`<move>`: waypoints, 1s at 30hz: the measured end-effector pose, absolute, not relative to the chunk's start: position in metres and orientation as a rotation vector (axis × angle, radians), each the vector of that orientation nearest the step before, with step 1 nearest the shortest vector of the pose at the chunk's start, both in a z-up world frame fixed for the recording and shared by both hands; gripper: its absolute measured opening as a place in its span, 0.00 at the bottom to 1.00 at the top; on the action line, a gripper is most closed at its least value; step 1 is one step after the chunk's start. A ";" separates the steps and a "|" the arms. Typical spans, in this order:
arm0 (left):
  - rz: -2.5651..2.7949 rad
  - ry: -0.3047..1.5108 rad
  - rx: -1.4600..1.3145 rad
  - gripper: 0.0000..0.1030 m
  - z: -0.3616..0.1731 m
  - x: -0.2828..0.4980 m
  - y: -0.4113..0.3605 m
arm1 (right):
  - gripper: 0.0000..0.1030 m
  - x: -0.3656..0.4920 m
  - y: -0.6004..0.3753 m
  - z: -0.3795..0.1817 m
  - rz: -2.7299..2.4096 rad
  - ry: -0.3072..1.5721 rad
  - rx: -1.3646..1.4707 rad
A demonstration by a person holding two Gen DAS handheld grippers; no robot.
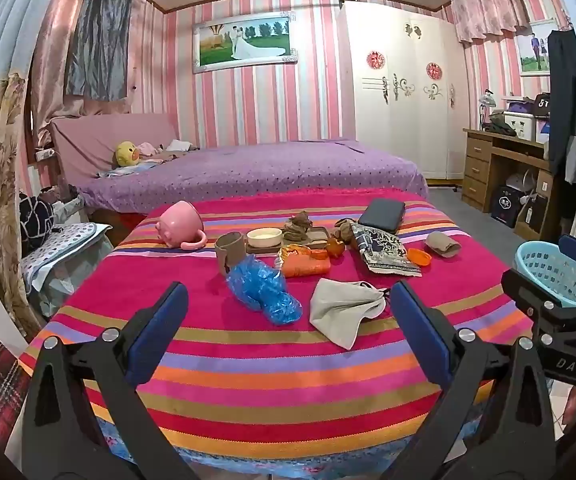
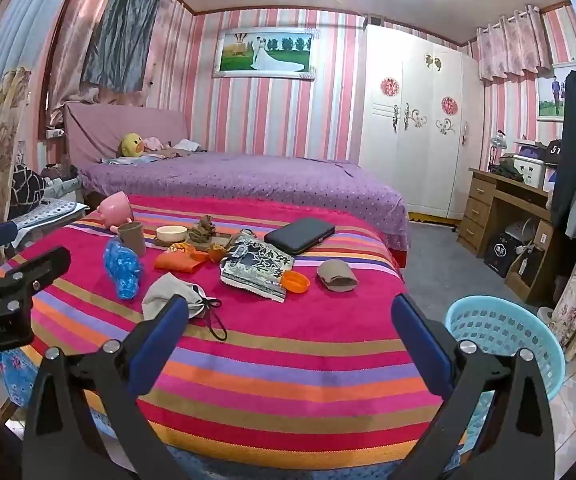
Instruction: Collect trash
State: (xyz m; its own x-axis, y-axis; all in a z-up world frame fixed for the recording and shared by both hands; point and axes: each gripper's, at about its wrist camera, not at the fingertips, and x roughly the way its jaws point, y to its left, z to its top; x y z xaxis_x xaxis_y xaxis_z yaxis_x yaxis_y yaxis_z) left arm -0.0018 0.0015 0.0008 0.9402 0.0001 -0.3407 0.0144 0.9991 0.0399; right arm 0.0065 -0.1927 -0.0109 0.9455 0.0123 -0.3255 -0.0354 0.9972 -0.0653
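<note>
**Kid:** So which trash do we grab first?

**Helper:** Look left to right. The left gripper (image 1: 288, 316) is wide open and holds nothing. The blue plastic bag (image 1: 264, 288) lies at about eleven o'clock from it, the grey cloth mask (image 1: 341, 306) at about one o'clock. I think the bag is the easy pick: come down over it and pinch the middle.

**Kid:** And the other claw?

**Helper:** The right gripper (image 2: 289, 320) is wide open and empty too. The blue basket (image 2: 503, 340) sits on the floor at three o'clock.

**Kid:** Anything in the way?

**Helper:** The brown cup (image 1: 230, 252) stands just behind the bag, and the pink mug (image 1: 180, 224) lies tipped over. Don't bump them.
</note>
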 end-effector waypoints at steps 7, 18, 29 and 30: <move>0.001 0.353 0.056 0.95 0.002 -0.001 0.001 | 0.96 0.006 -0.195 -0.009 0.028 0.329 -0.068; 0.005 0.356 0.055 0.95 -0.001 0.002 0.002 | 0.96 0.007 -0.192 -0.011 0.028 0.324 -0.070; 0.005 0.356 0.056 0.95 -0.002 0.003 0.002 | 0.96 0.003 -0.192 -0.005 0.031 0.316 -0.070; 0.006 0.357 0.057 0.95 -0.002 0.003 0.002 | 0.96 0.002 -0.191 -0.005 0.030 0.316 -0.071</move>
